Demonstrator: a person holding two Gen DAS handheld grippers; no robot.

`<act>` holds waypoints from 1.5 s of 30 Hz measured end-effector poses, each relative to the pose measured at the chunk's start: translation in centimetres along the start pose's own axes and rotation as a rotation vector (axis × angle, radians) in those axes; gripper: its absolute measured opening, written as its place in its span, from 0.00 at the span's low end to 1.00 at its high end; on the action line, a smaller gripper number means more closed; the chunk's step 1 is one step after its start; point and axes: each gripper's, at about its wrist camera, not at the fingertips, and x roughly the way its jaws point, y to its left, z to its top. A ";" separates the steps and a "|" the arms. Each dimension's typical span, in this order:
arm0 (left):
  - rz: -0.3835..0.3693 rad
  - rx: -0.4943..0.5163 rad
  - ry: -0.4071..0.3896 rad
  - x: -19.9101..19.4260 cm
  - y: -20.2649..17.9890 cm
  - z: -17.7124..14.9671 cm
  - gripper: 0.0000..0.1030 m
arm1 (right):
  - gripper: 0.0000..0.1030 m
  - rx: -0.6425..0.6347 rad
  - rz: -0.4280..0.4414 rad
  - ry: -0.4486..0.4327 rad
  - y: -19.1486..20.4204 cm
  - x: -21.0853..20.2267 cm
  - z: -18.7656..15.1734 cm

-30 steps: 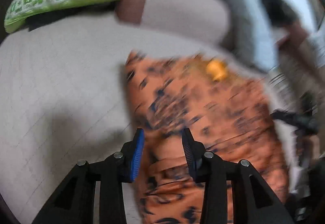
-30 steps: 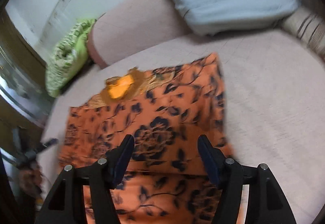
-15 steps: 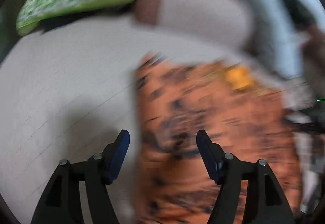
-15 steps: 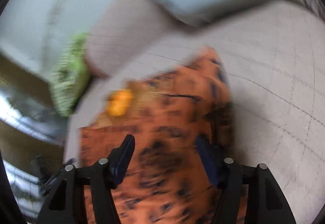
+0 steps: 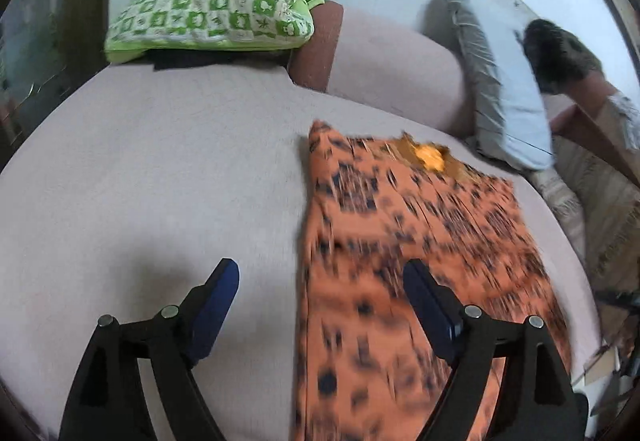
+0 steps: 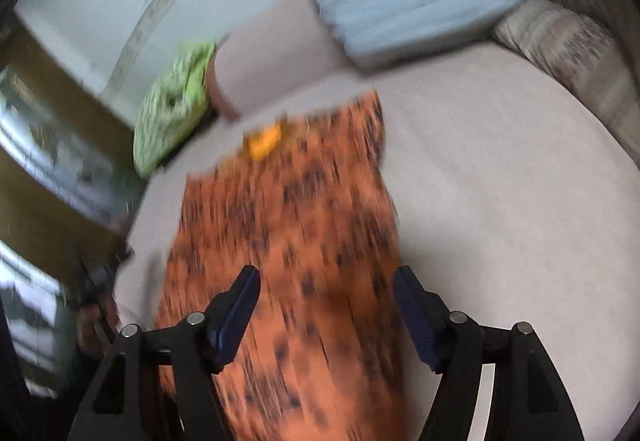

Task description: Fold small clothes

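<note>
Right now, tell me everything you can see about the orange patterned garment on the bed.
The orange garment is thin-looking cloth with a dark floral print and a yellow-gold patch at its far edge. It lies flat and lengthwise on the beige bedspread, running from the cameras toward the pillows. Only the bedspread touches it; neither hand-held gripper holds it. Motion blur hides the finer detail.

Both wrist cameras look steeply down along their fingers, close above the bed (image 5: 160, 169); both views share the orange garment (image 5: 420, 241) and green pillow (image 6: 172, 109)
</note>
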 end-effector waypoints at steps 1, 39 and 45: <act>-0.002 -0.005 0.018 -1.0 0.1 -1.7 0.83 | 0.70 0.003 -0.022 0.031 -1.0 -0.6 -1.9; 0.002 -0.052 0.286 -1.4 0.4 -13.9 0.26 | 0.16 0.128 -0.039 0.138 -3.0 1.5 -13.6; 0.006 0.023 0.265 -1.7 -1.3 -14.4 0.30 | 0.70 0.139 0.013 0.139 -3.1 2.3 -14.2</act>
